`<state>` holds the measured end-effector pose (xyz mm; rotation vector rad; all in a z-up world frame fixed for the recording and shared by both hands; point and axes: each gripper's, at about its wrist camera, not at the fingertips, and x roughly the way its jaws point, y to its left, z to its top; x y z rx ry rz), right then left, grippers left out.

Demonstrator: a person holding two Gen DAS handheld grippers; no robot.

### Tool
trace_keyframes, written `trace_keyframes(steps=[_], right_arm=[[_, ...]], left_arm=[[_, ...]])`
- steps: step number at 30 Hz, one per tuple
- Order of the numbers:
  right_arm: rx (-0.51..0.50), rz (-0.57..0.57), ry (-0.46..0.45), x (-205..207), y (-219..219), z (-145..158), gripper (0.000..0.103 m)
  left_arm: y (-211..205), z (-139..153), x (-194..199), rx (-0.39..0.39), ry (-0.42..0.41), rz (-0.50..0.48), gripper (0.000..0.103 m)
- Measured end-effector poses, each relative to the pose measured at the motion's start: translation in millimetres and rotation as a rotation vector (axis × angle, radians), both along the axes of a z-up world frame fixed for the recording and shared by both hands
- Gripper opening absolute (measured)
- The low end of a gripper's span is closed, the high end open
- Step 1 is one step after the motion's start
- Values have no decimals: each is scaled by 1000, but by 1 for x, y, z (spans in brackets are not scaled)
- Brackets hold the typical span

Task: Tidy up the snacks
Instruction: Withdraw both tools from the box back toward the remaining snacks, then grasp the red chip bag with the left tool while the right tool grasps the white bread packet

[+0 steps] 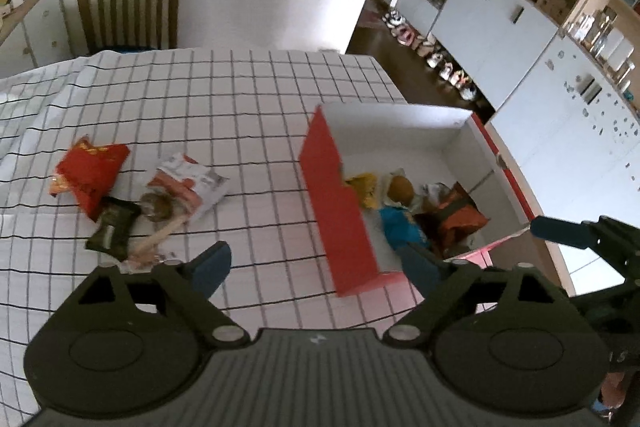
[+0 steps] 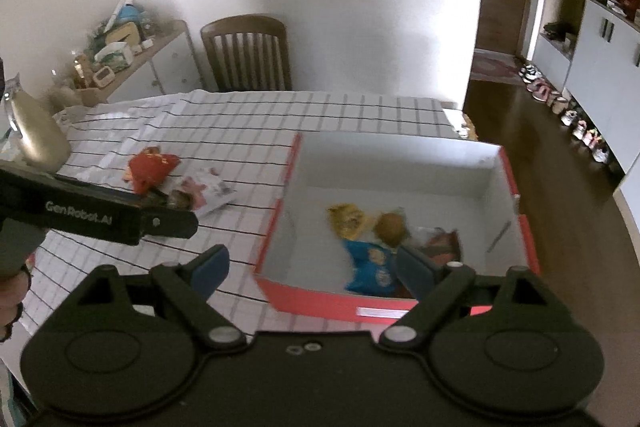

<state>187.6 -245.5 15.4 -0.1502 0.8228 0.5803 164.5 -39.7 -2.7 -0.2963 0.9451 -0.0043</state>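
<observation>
Indoors, grid-checked tablecloth (image 1: 224, 115), wooden chair (image 1: 128, 7), white cabinets (image 1: 500, 23) beyond.

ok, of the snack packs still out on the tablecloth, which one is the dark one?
The dark green pack, lying nearest the camera in the pile, partly under the red bag. The white-and-red pack lies to its right.

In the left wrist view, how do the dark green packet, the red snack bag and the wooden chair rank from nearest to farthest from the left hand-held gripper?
From the left hand-held gripper, which is open and empty:
1. Dark green packet, on the tablecloth just beyond the left finger.
2. Red snack bag, farther back on the left, behind the packet.
3. Wooden chair, past the table's far edge, against the wall.
</observation>
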Motion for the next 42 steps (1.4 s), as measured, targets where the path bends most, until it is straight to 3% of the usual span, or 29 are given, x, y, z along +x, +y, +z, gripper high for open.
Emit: trace_keyframes(steps=[2, 13, 24, 29, 35, 42], right_arm=[[1, 5, 0, -6, 14, 0, 90], [-1, 0, 15, -20, 86, -7, 90], [-44, 9, 58, -14, 162, -35, 90], [-69, 1, 70, -2, 186, -49, 89], [-95, -13, 85, 27, 205, -62, 85], [-182, 52, 81, 62, 227, -83, 85]], left_arm=[[15, -1, -5, -2, -11, 21, 102], [119, 1, -14, -44, -12, 154, 102], [211, -28, 6, -90, 48, 295, 102], [230, -42, 27, -62, 76, 342, 102], [249, -69, 57, -120, 143, 389, 102], [262, -112, 82, -203, 254, 479, 102]])
